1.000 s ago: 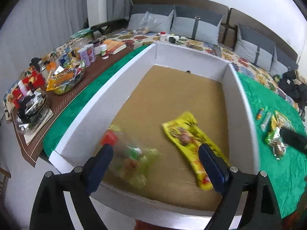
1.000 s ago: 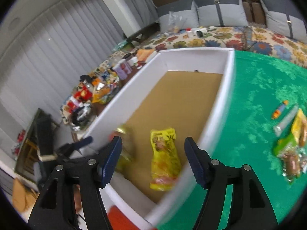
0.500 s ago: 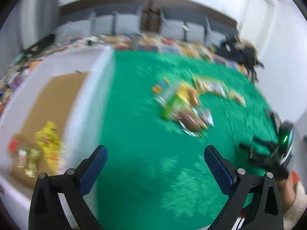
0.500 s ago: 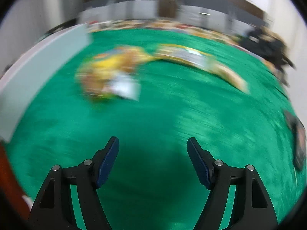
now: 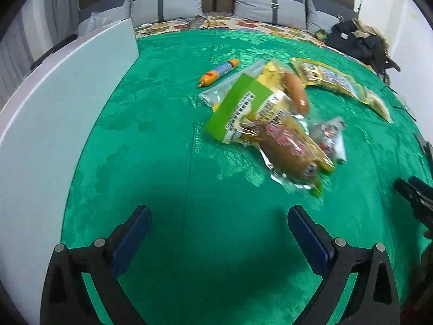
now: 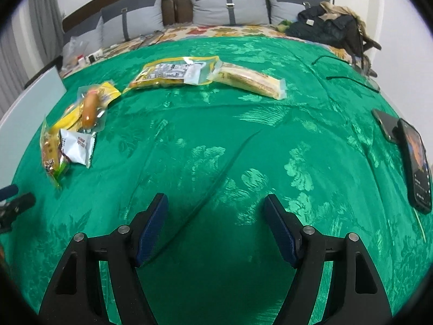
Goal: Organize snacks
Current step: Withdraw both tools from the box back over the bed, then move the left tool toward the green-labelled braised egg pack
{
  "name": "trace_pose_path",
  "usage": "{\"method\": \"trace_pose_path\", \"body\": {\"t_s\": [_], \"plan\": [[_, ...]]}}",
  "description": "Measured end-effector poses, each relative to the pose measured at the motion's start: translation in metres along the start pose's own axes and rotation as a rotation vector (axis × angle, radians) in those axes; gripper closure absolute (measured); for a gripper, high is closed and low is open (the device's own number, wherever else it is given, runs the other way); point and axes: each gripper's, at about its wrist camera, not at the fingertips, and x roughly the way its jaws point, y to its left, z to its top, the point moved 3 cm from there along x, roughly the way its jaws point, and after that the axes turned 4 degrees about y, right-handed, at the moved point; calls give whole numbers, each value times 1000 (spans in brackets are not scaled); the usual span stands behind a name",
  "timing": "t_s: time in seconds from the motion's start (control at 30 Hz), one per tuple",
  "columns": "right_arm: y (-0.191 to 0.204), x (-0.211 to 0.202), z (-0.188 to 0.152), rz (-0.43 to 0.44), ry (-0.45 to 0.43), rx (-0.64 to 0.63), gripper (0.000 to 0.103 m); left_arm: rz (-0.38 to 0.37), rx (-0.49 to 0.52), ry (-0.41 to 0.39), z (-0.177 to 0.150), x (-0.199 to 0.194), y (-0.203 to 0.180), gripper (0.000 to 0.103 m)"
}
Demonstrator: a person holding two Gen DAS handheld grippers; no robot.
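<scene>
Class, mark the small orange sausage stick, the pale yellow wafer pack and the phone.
orange sausage stick (image 5: 218, 72), left wrist view, middle of its wrapper.
pale yellow wafer pack (image 6: 250, 80), right wrist view, centre of top face.
phone (image 6: 415, 162), right wrist view, its screen.

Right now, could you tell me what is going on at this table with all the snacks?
A person is sorting snacks with a handheld gripper in each hand. Both the left gripper and the right gripper are open and empty above the green cloth. A pile of snack packets, an orange sausage stick and a long yellow packet lie loose on it. The white box stands beside them.
</scene>
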Motion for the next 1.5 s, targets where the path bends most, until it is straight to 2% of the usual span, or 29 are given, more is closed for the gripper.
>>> {"method": "trace_pose_path", "body": {"t_s": [0.1,0.57,1.5], "plan": [[3,0,-4,-15,-1,-17,24,32,1,-17,1,9,0,2],[5,2,-4,-27,9,-26,15,28,5,-52,3,12,2,0],[5,2,-4,-28,9,-27,13,26,3,-55,2,10,2,0]]}}
